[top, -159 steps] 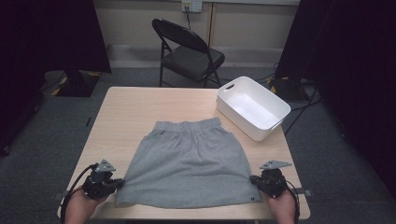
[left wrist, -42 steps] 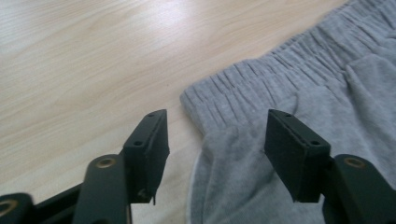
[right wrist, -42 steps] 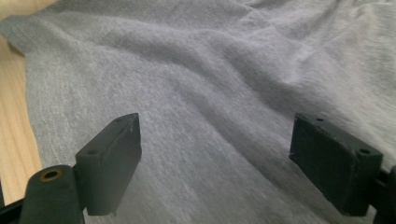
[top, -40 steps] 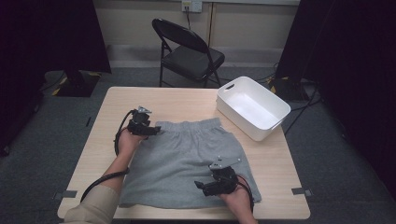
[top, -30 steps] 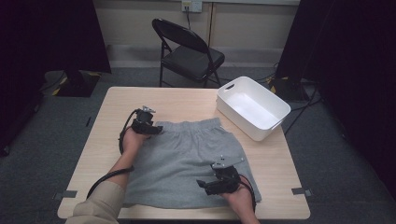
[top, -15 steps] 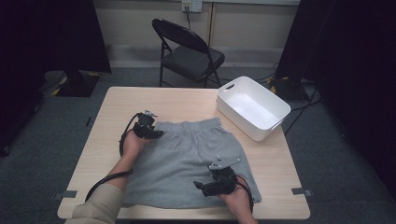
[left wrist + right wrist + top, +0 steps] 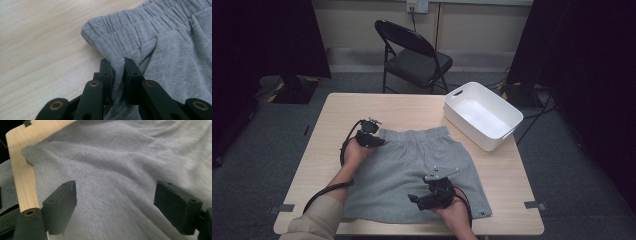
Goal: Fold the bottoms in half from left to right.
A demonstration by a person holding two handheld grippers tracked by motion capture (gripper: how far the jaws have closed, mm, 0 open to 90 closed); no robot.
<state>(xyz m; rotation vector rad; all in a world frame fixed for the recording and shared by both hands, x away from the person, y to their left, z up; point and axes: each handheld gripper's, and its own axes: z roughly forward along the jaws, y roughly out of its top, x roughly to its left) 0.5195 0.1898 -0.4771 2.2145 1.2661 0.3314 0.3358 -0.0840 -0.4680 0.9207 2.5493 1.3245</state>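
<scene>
We see the grey jersey shorts (image 7: 414, 172) spread flat on the pale wooden counter (image 7: 522, 185), just beside the white plastic bin (image 7: 482, 116). Our left gripper (image 7: 117, 70) sits at the shorts' waistband corner farthest from the bin; its jaws have just been closing and now pinch a fold of the fabric. Our right gripper (image 7: 428, 199) hovers over the shorts' hem, jaws spread wide.
</scene>
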